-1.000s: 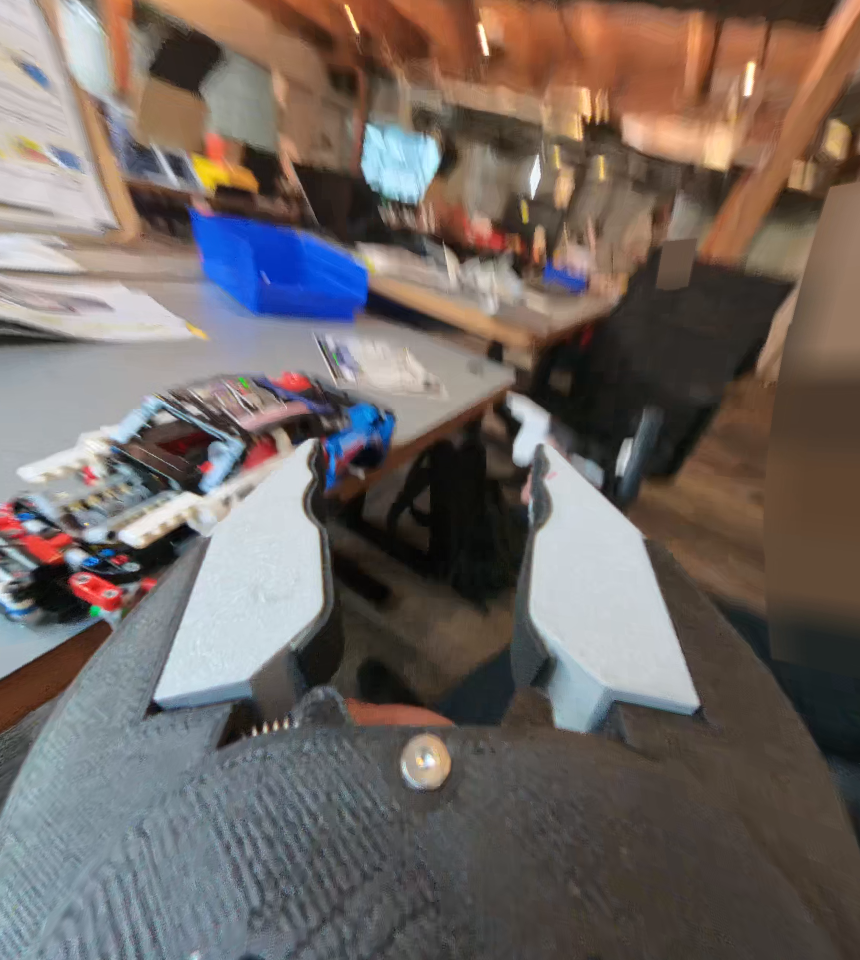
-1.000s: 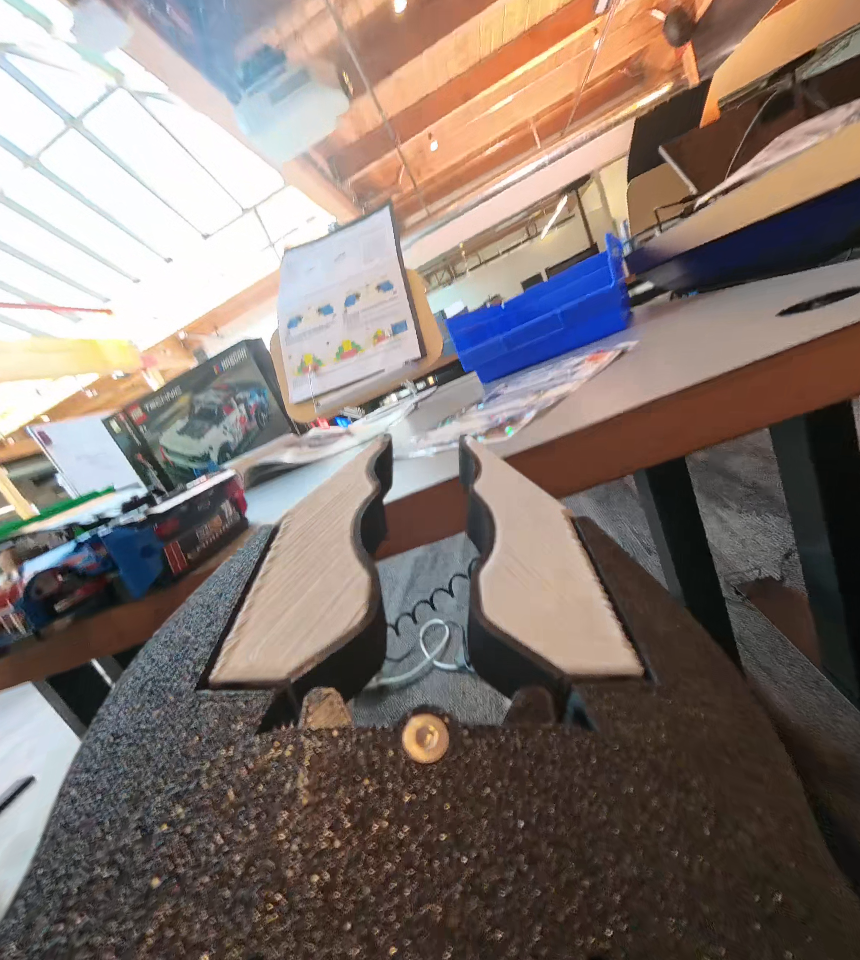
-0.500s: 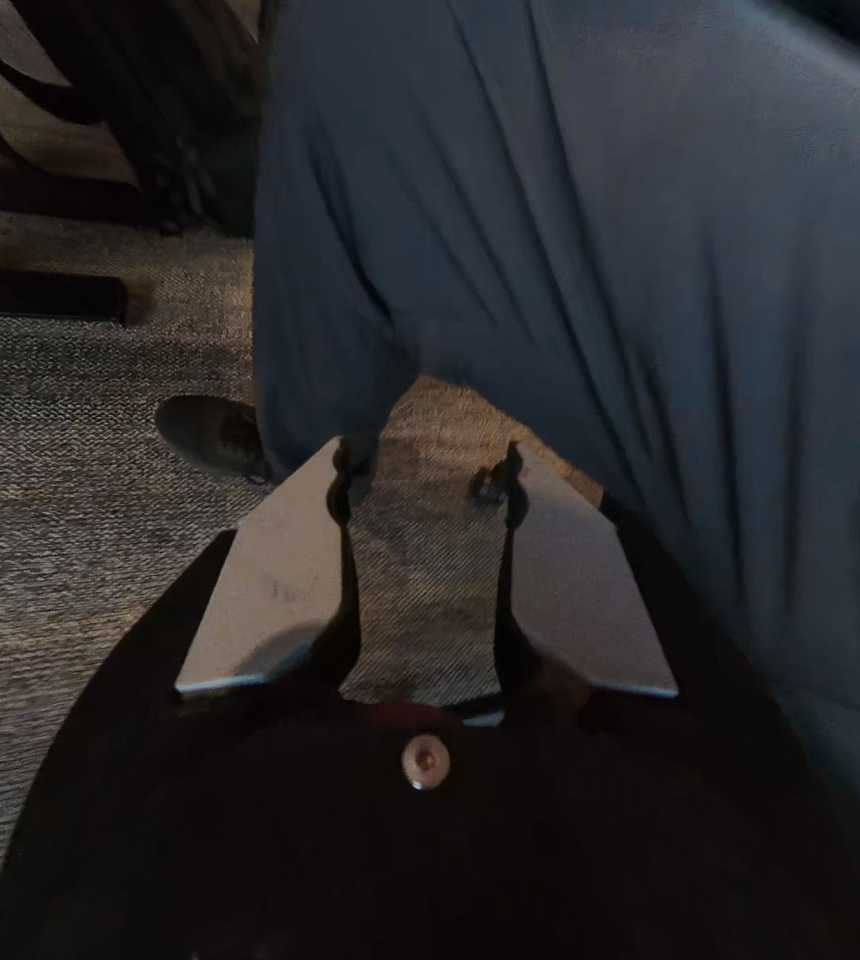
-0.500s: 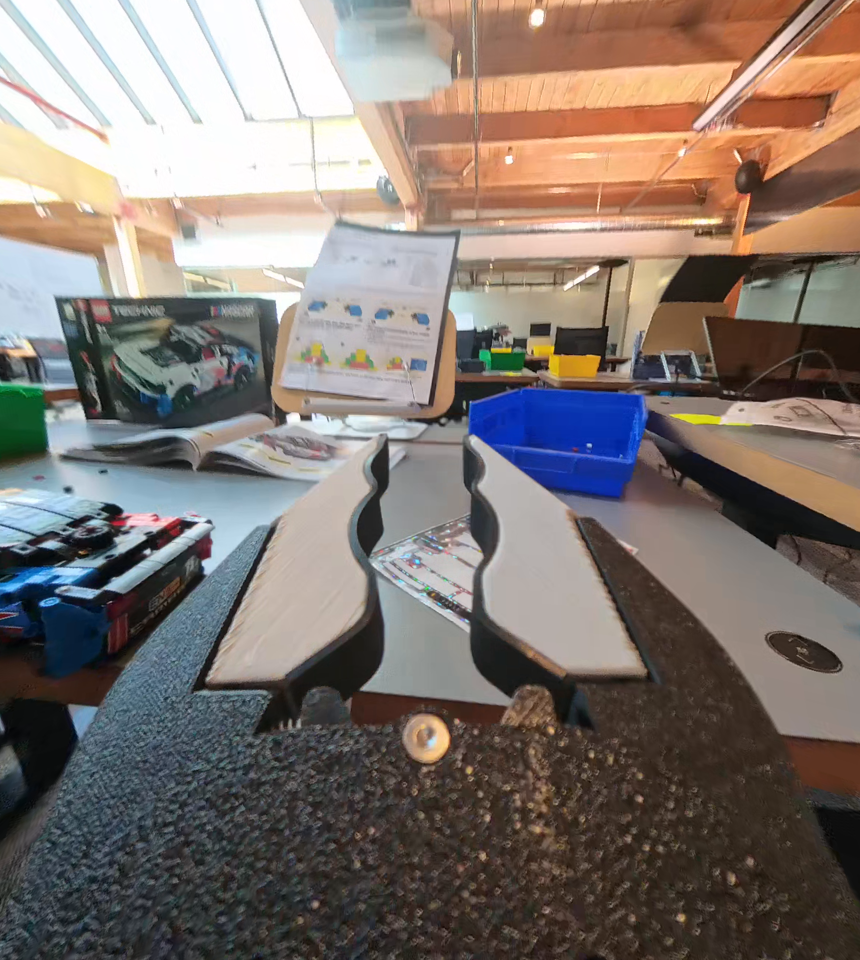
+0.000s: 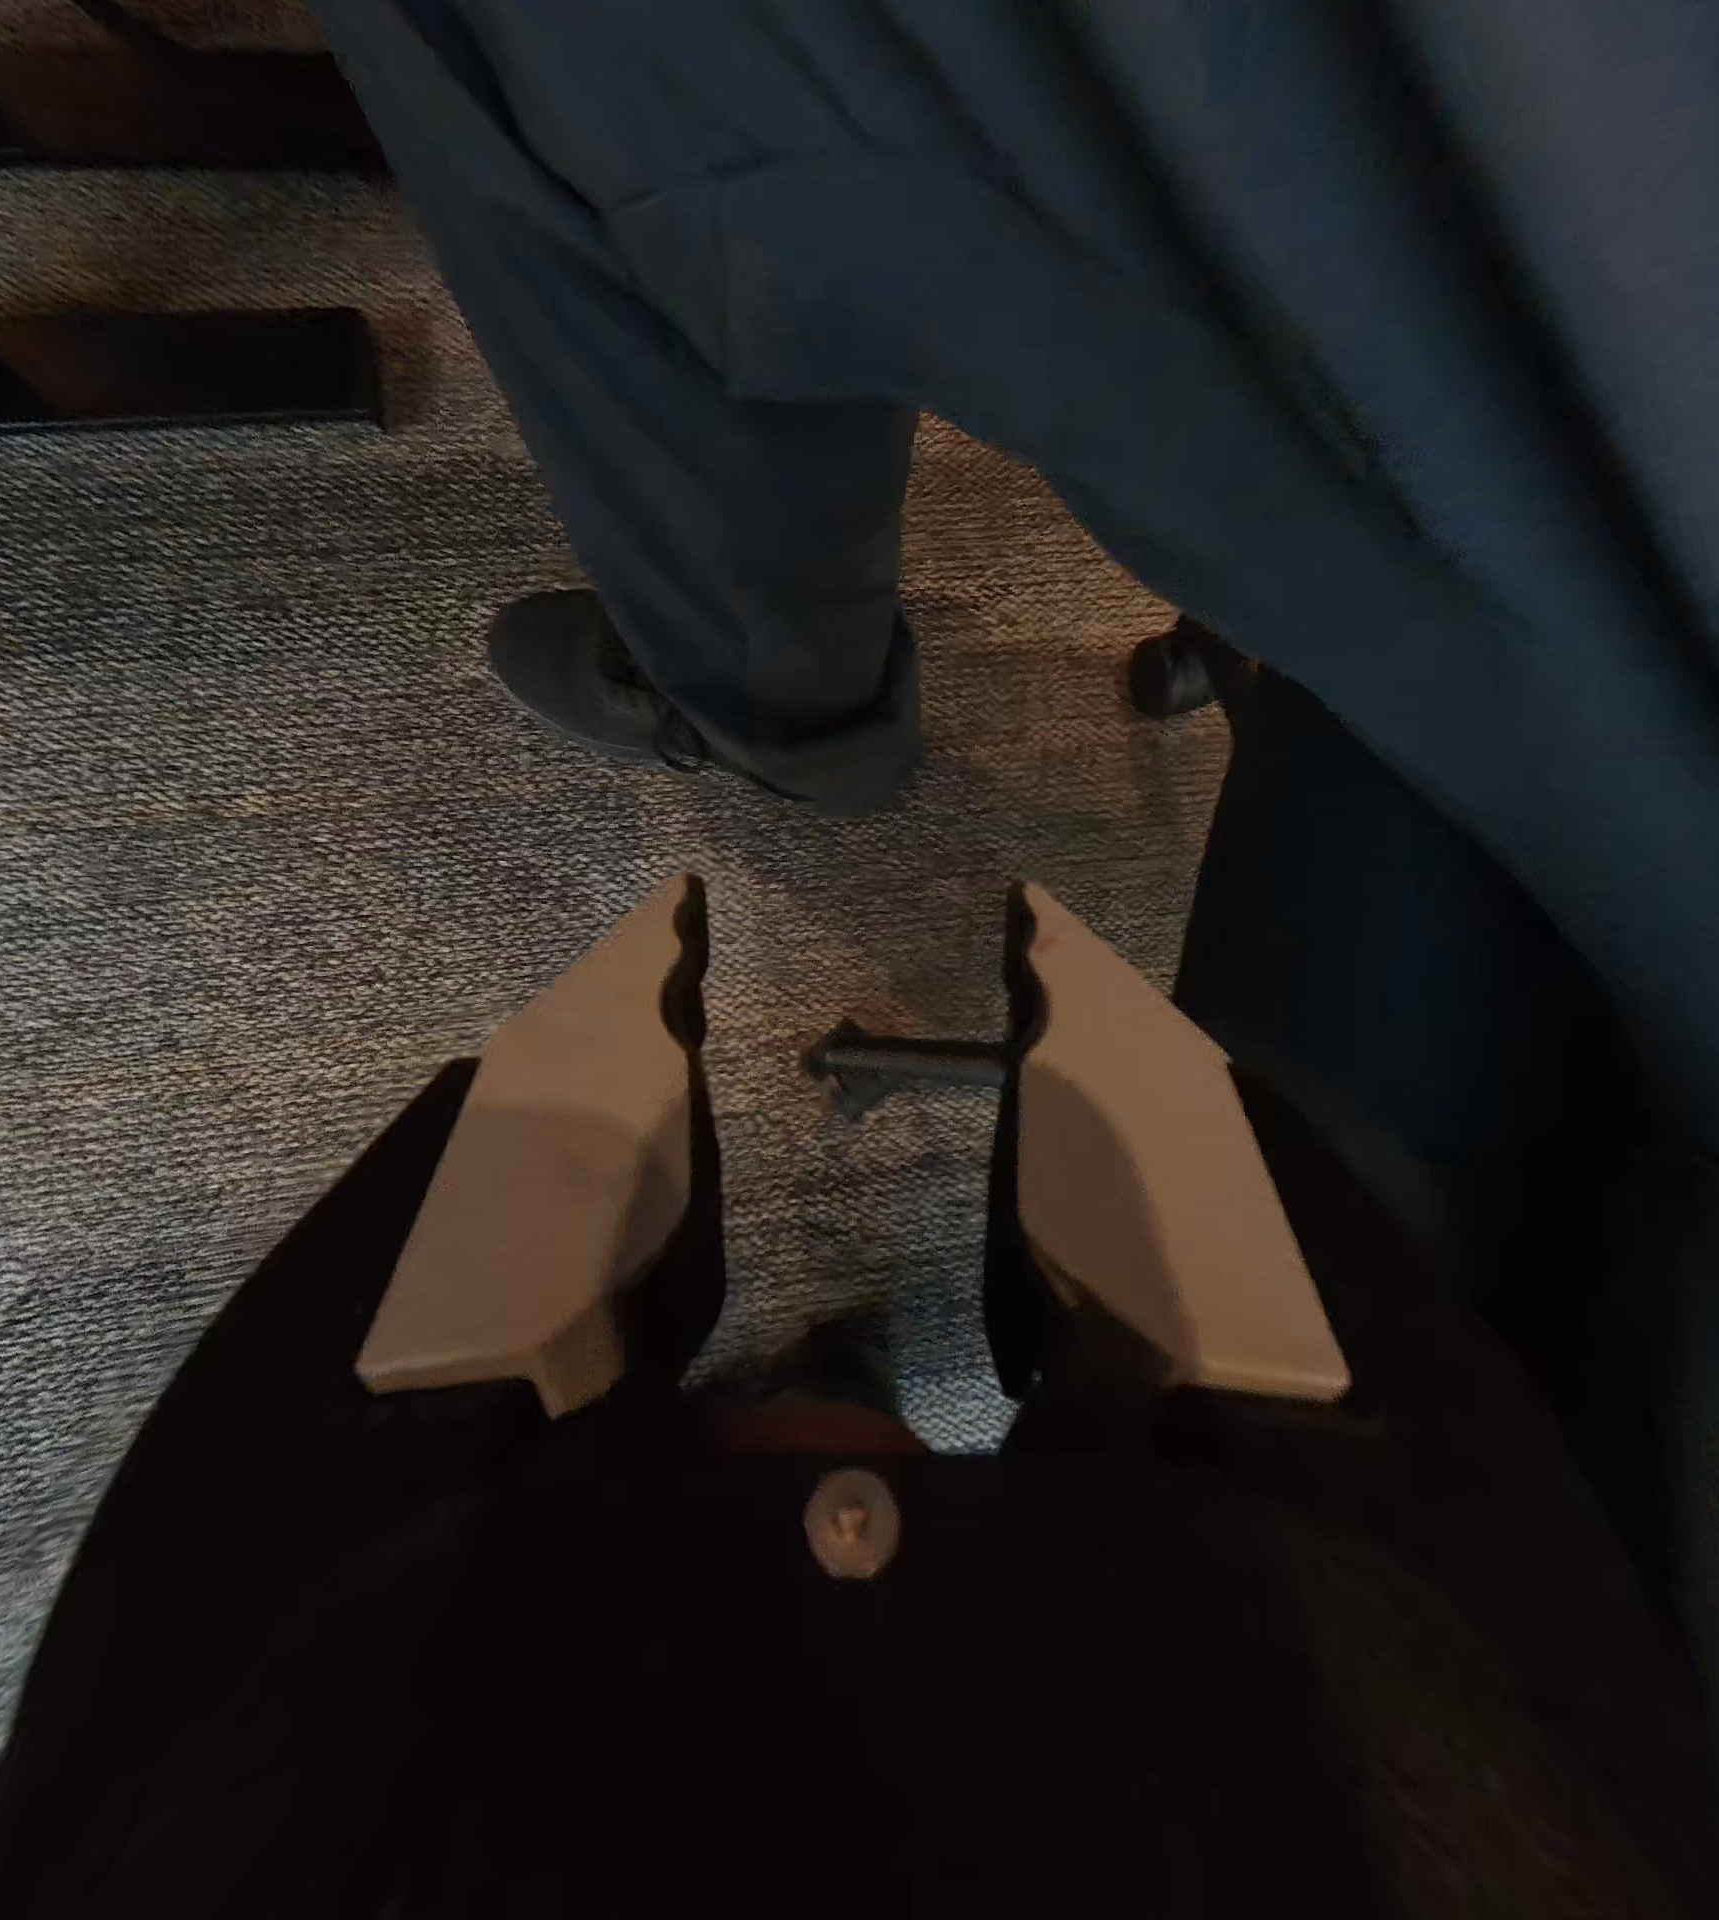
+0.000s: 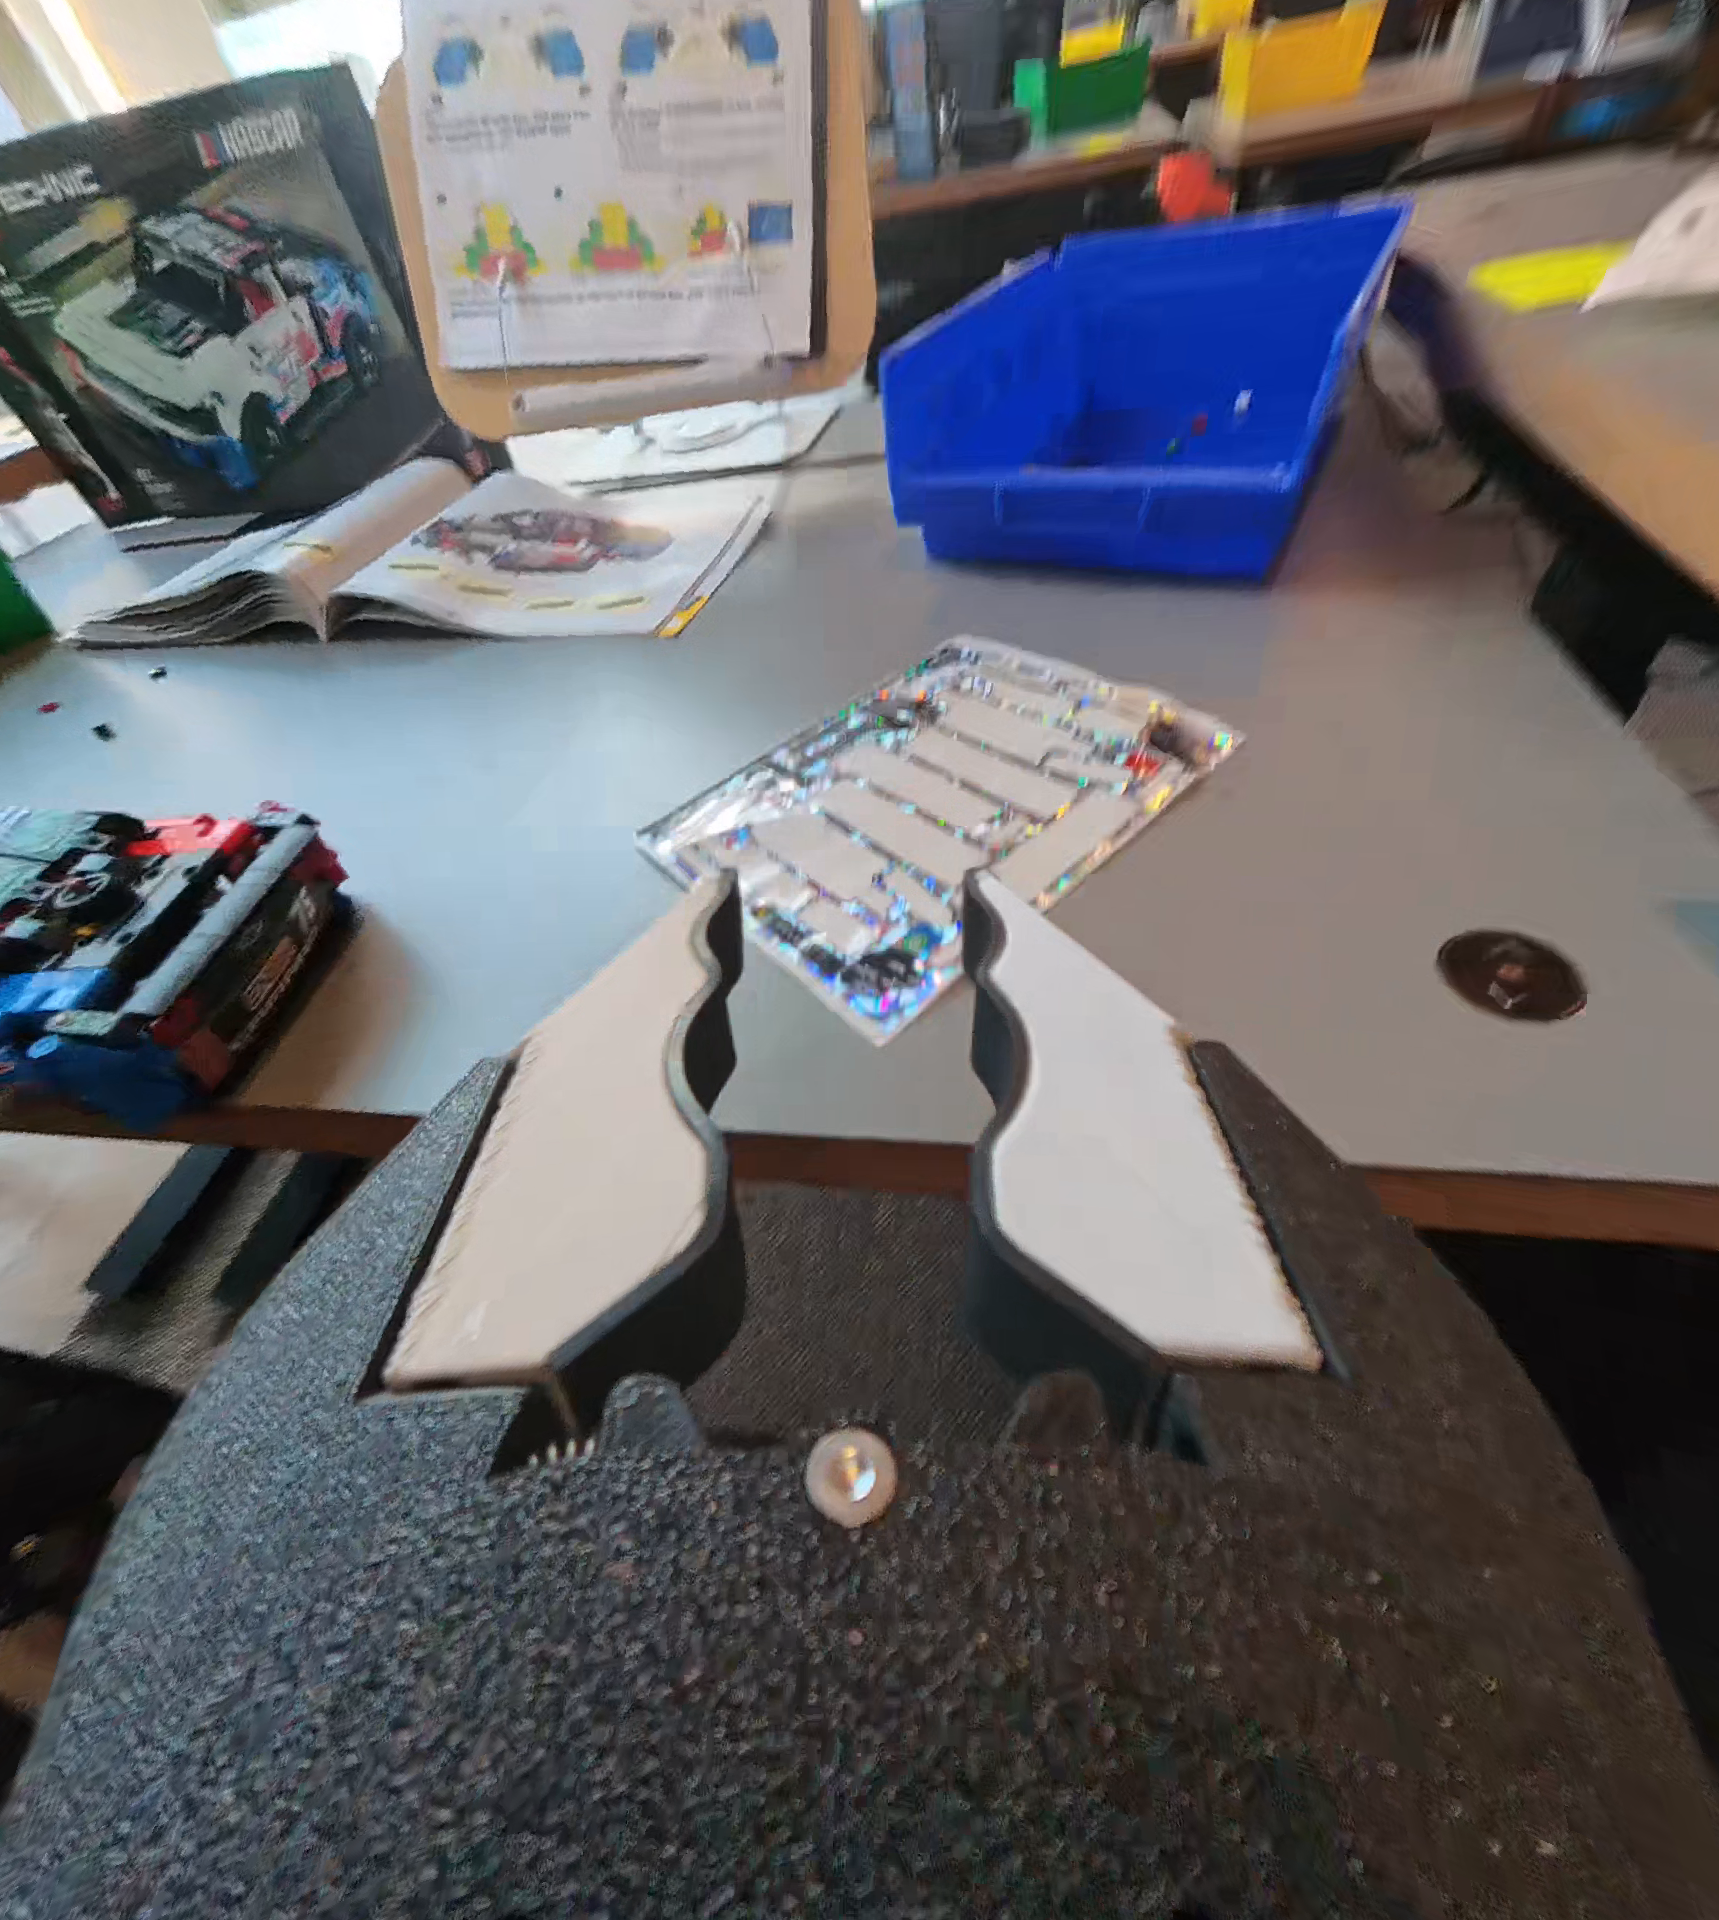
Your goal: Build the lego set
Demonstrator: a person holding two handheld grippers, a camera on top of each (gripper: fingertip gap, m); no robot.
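Right tool [image 6: 850,914], jaws apart, overhangs the table [image 6: 1354,831] edge.

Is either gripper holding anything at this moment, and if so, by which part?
Nothing is held. The left gripper is open over grey carpet; the small dark pin-like piece lies below it. The right gripper is open above the grey table.

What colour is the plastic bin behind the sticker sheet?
Blue; the bin shows best in the right wrist view.
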